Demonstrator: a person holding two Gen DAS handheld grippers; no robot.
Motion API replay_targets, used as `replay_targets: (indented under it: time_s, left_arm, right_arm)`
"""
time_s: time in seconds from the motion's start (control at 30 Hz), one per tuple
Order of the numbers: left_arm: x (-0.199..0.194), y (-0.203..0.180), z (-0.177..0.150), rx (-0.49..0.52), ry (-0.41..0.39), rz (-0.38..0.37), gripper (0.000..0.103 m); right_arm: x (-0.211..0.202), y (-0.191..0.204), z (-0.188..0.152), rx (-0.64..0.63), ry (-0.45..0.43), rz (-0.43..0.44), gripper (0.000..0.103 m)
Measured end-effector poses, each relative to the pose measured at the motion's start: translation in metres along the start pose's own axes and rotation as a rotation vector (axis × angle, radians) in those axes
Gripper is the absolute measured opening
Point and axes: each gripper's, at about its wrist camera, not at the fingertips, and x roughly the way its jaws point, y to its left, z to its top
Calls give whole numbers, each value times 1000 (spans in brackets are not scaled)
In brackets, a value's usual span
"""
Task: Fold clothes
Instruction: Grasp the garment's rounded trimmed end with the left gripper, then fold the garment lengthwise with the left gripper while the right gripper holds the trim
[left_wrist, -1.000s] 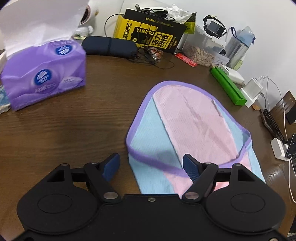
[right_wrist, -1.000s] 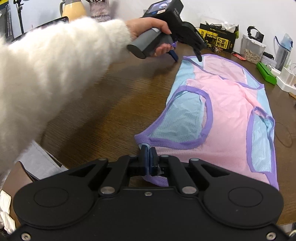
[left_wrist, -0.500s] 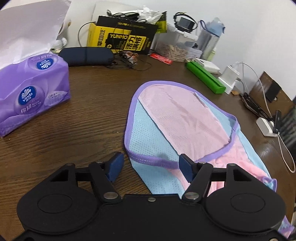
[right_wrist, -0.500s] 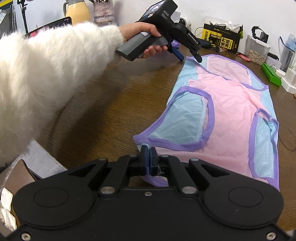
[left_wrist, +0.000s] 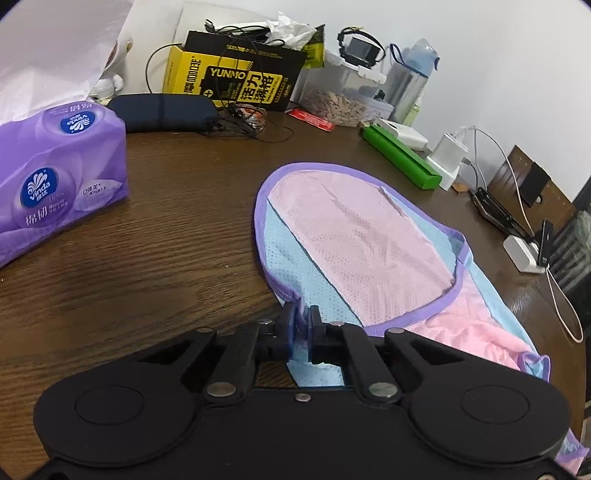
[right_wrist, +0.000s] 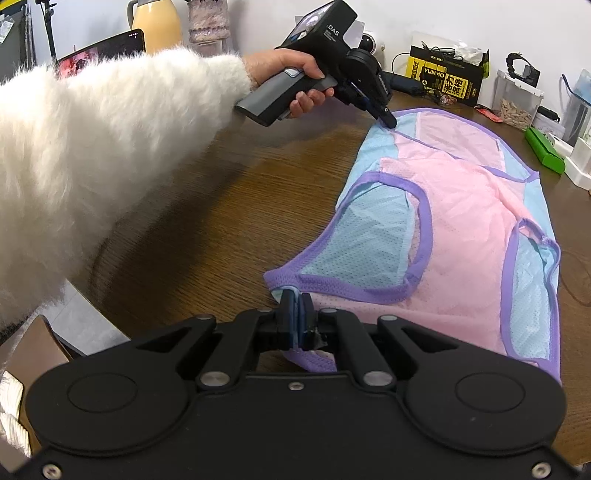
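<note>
Cluttered wooden table (left_wrist: 155, 221); tissue pack (left_wrist: 55, 192), yellow box (left_wrist: 229, 85), green case (left_wrist: 400, 155) well apart from work. Pink-blue mesh vest (right_wrist: 461, 206) lies flat, spread lengthwise, near table middle. Left gripper (left_wrist: 301, 319) pinched tight on far-end corner, purple trim between pads. Right gripper (right_wrist: 298, 312) clamped on near-end corner by armhole. Both corners on same long edge. No fold visible yet; judged: grasp stage done, every fold left.

So a second ago the left hand-held gripper (left_wrist: 302, 325) was hanging wide open over the mesh top (left_wrist: 354, 240), and now it's clamped on the purple-trimmed edge. It also tipped and rolled a bit, so the fabric bunches there.
</note>
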Motion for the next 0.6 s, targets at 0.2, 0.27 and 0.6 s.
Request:
replay_targets:
  time_s: [0.2, 0.27, 0.6]
  left_arm:
    - [-1, -4, 9, -163, -1, 73, 5]
    - [-3, -5, 14, -247, 3, 92, 5]
    - [-20, -46, 47, -553, -64, -4, 5]
  right_arm:
    - [-9, -6, 2, 22, -30, 17, 4]
    - [-15, -14, 4, 55, -46, 39, 4]
    - [-59, -76, 8, 287, -178, 170, 4]
